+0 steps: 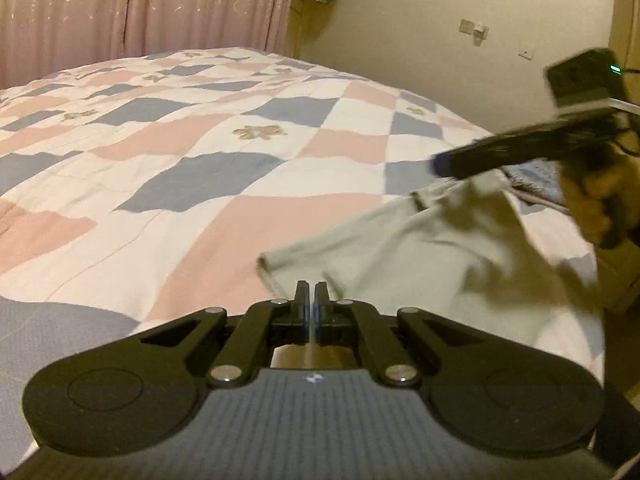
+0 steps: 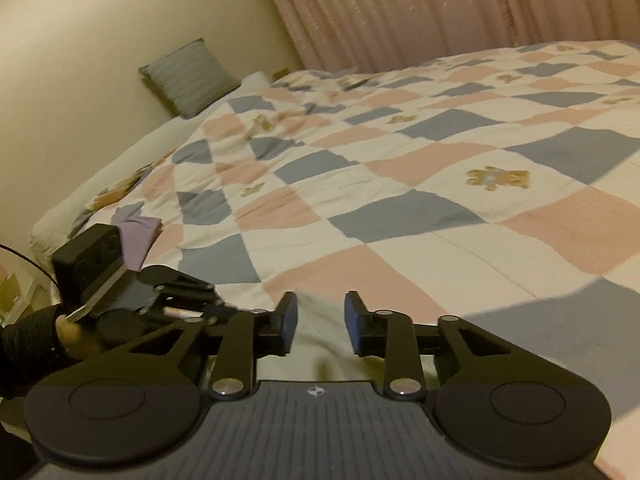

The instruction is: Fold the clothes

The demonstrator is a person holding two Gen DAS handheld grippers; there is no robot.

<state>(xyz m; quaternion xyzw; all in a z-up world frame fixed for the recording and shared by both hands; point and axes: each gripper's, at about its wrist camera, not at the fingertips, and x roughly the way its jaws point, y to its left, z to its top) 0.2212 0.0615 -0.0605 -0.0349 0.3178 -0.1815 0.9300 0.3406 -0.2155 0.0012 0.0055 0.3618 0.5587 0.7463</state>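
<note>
Garment: a pale, off-white piece of clothing [image 1: 420, 248] is seen lifted off the bed in the left wrist view, draped and creased, with a hemmed edge [image 1: 268, 264] hanging toward the lower centre; its exact type cannot be told because of blur.
Garment position: it is held up above the near right part of the checked quilt [image 1: 200, 128], between the two grippers; in the right wrist view a pale patch of it [image 2: 320, 328] is seen between and below the right gripper's fingers.
Left gripper: the left gripper [image 1: 311, 300] is seen with its two fingers brought together, only a thin slit left between the pads; the garment's hem lies right at the fingertips, and whether cloth is pinched there cannot be told.
Right gripper: the right gripper [image 2: 321, 316] is seen with its blue-padded fingers [image 2: 289, 316] spread well apart, cloth lying in the gap without being clamped; in the left wrist view it is blurred at the garment's upper edge.
Hands: a bare hand [image 1: 596, 200] is seen on the right gripper's handle; a hand [image 2: 72, 332] in a dark sleeve is seen behind the left gripper.
Quilt: pink, grey-blue and white squares with small bear motifs [image 2: 498, 178] are spread over the bed.
Surroundings: pink curtains [image 1: 140, 4] are hung behind the bed, a grey cushion [image 2: 188, 76] is leaned against the cream wall, and a folded lilac cloth [image 2: 138, 236] is lying near the bed's edge.
</note>
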